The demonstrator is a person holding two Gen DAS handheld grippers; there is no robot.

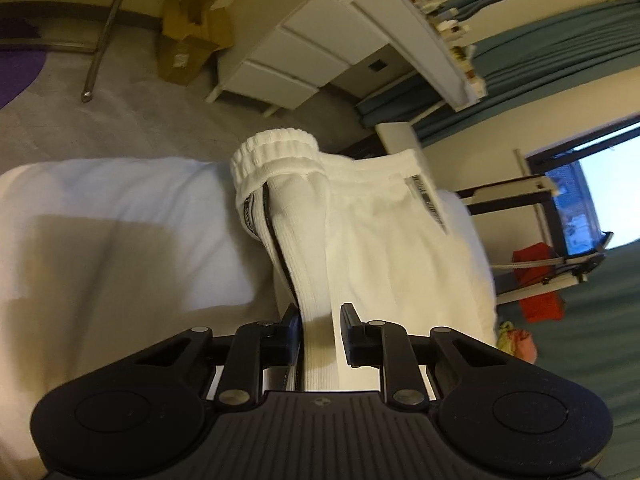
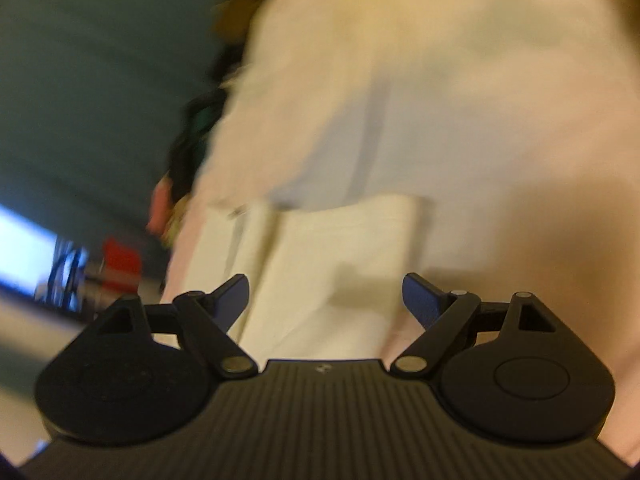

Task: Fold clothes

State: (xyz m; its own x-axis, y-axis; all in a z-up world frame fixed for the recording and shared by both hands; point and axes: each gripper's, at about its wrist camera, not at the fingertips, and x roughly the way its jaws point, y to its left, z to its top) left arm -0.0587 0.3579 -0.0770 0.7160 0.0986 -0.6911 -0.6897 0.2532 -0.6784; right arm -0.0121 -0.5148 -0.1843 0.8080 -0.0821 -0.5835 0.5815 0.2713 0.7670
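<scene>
White shorts (image 1: 360,240) with a stretchy ribbed waistband lie on a white bed (image 1: 120,216). One bunched-up side of them, with a dark stripe down it, runs back into the left gripper (image 1: 320,332). Its two black fingers are close together and pinch that strip of cloth between them.

Going from left to right in the left view, a purple rug (image 1: 18,68) and a metal chair leg (image 1: 108,28) sit on the floor. Next comes a brown cardboard box (image 1: 192,36), then a white set of drawers (image 1: 288,60) under a desk. After that hang green curtains (image 1: 560,52). A red cloth (image 1: 538,280) lies on a small stand by the window (image 1: 600,204).

In the right view everything is blurry. A dark green floor (image 2: 80,80) is on the left. The white bed fills the middle and the right. A folded white cloth (image 2: 328,264) lies on the bed just in front of the right gripper (image 2: 325,300). Its blue-tipped fingers are spread wide apart and hold nothing. Nothing sits between them and the cloth.
</scene>
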